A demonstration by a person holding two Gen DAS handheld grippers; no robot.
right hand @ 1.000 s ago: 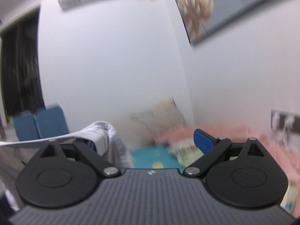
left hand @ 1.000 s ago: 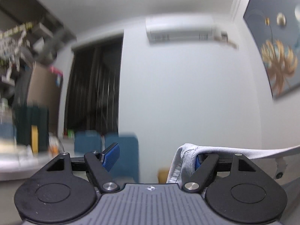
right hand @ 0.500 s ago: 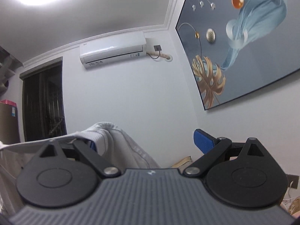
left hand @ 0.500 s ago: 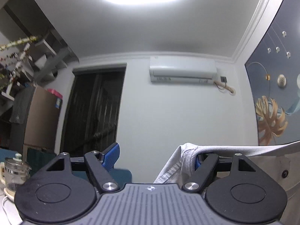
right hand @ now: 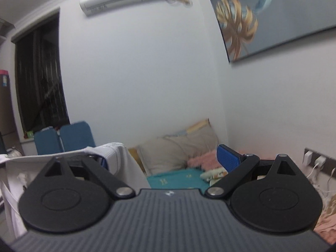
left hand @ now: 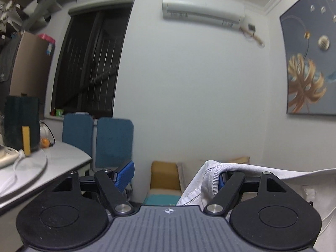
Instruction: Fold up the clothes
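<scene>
Bedroom wall ahead; both grippers, left [left hand: 176, 173] and right [right hand: 166, 160], jaws spread, carry a white shirt [left hand: 212, 173] draped over inner fingers, aloft, unfolded.

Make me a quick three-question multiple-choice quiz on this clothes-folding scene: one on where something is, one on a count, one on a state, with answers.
1. Where is the white garment draped on the left tongs?
A. over the left finger
B. over the right finger
C. across both fingers

2. How many blue chairs stand by the window?
A. one
B. two
C. four

3. How do the right tongs stand?
A. open
B. shut on the garment
C. shut on nothing

Answers:
1 B, the cloth hangs over the right finger while the left blue pad is bare.
2 B, two chair backs stand side by side.
3 A, a wide gap separates the fingers.
</scene>
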